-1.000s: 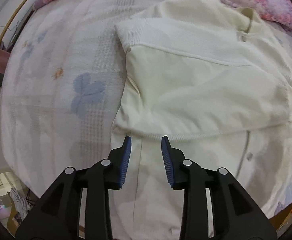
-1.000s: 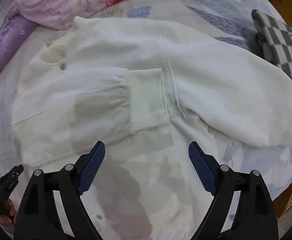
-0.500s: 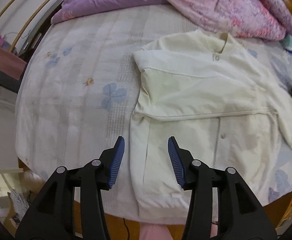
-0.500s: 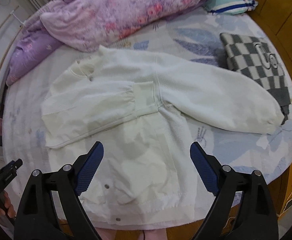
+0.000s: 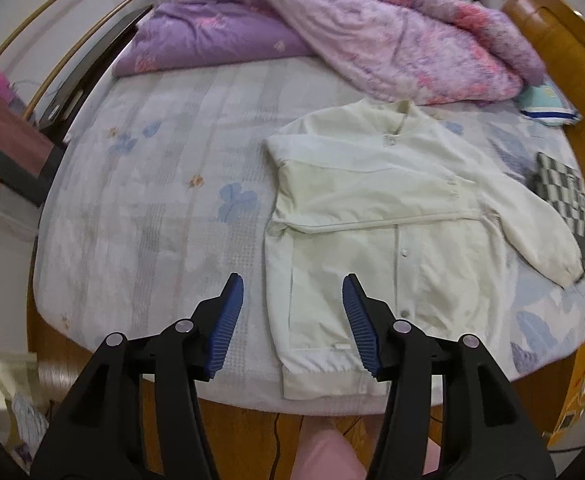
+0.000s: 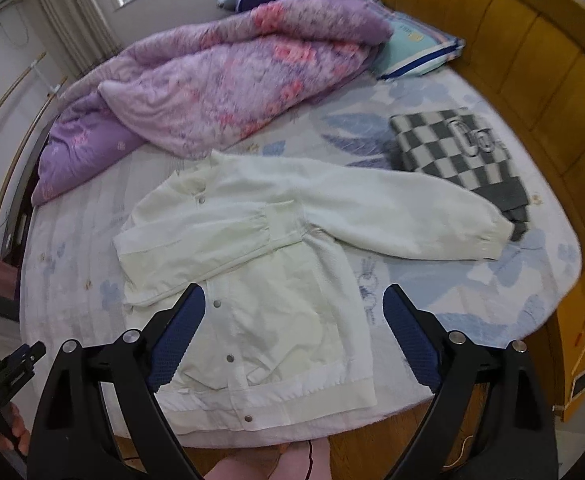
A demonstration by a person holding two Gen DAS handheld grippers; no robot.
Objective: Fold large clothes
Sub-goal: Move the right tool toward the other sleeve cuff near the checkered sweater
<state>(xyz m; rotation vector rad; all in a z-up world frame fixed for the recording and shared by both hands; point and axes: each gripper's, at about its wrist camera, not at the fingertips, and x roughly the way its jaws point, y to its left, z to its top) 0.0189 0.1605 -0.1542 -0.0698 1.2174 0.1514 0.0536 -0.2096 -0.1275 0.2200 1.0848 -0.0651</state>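
On the bed sheet [image 5: 152, 208], toward the near edge: a cream jacket [image 6: 276, 288], spread flat, front up, snaps closed down the placket, hem nearest the camera. One sleeve folded across the chest, its cuff [image 6: 282, 224] lying on the body; the other sleeve [image 6: 404, 220] stretched out sideways, its cuff end touching a grey checkered garment [image 6: 460, 152]. Beyond the collar, a bunched purple floral quilt [image 5: 392, 40], close to the jacket's neck. At the far corner, a striped pillow [image 6: 416, 54] beside the wooden headboard [image 6: 532, 60].

Above the near edge of the bed, both grippers raised clear of the fabric. Left gripper [image 5: 292, 316] spread apart, holding nothing, hovering over the jacket's hem side and bare sheet. Right gripper [image 6: 292, 336] spread wide, also empty, framing the lower half of the jacket.
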